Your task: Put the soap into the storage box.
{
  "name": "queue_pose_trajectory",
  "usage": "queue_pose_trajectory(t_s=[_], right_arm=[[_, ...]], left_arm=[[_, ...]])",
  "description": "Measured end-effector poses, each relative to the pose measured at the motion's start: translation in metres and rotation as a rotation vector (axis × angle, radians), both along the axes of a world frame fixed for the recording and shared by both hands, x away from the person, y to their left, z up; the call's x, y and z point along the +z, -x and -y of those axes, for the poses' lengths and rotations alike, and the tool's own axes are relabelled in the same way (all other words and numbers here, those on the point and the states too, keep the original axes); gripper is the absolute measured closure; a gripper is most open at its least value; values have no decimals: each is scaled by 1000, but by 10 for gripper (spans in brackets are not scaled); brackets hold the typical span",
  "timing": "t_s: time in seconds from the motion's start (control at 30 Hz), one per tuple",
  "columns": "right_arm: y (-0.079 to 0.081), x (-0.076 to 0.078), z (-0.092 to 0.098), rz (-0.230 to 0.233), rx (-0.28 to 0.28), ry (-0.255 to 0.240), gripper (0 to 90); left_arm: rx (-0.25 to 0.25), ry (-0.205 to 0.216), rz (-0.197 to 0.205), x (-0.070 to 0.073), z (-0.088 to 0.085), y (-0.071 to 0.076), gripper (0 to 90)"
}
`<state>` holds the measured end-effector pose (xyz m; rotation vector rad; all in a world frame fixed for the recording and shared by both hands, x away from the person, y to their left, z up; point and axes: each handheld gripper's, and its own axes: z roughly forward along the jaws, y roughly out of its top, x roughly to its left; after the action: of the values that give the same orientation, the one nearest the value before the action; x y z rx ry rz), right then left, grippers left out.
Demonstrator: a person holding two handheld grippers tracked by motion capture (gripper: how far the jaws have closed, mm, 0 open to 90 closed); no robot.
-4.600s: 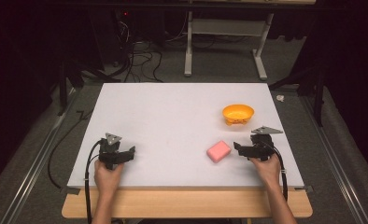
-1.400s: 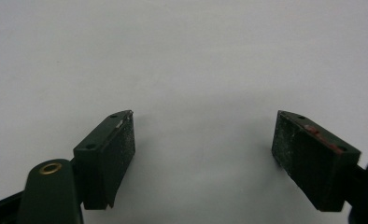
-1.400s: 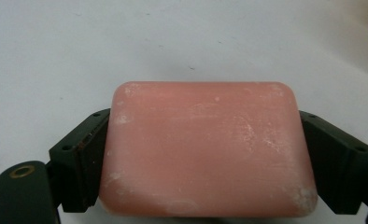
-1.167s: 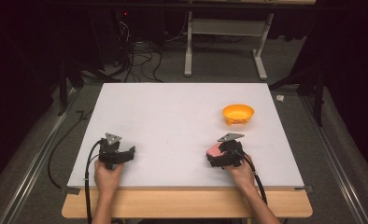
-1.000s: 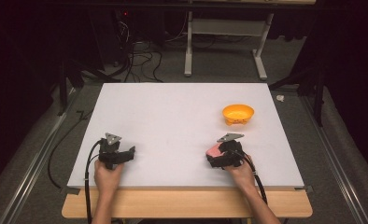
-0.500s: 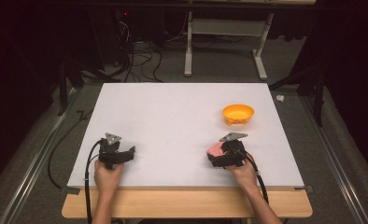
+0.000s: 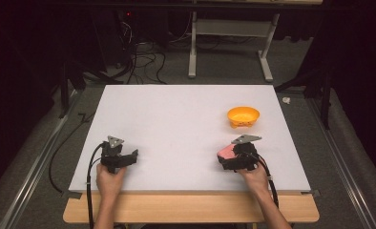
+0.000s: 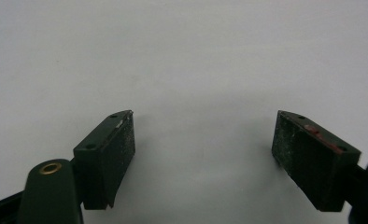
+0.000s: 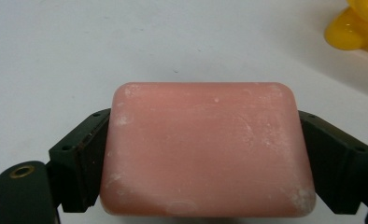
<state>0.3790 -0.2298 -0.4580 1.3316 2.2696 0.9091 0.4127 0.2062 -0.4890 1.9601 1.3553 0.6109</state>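
Observation:
A pink bar of soap (image 9: 205, 149) sits between the two black jaws of my right gripper (image 9: 205, 158), which press on its two short sides. In the high view the soap (image 7: 225, 151) peeks out at the left of that gripper (image 7: 229, 160), near the table's front right. An orange bowl (image 7: 243, 116) stands farther back on the white table (image 7: 176, 124); its edge shows as the yellow bowl (image 9: 359, 25) in the right gripper view. My left gripper (image 7: 129, 158) rests at the front left, jaws wide apart over bare table (image 8: 203, 158).
The white table top has a wooden front edge (image 7: 191, 207). Beyond the far edge are a metal stand (image 7: 229, 43) and cables (image 7: 143, 57) on the dark floor. A small white scrap (image 7: 286, 100) lies off the table's right rear corner.
Since 4.6 s ago my right gripper moved left onto the pink soap and shut on it. In the last second it has shifted slightly right and back with the soap. The left gripper stayed put.

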Motion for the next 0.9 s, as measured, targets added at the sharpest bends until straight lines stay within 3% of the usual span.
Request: queue_pose_trajectory(t_s=[0.63,0.9], right_arm=[[2,6,26,7,-53,-23,136],[-1,13,43,17,-100,-51,136]], left_arm=[[0,-1,0,0,0,0,215],[1,-1,0,0,0,0,215]])
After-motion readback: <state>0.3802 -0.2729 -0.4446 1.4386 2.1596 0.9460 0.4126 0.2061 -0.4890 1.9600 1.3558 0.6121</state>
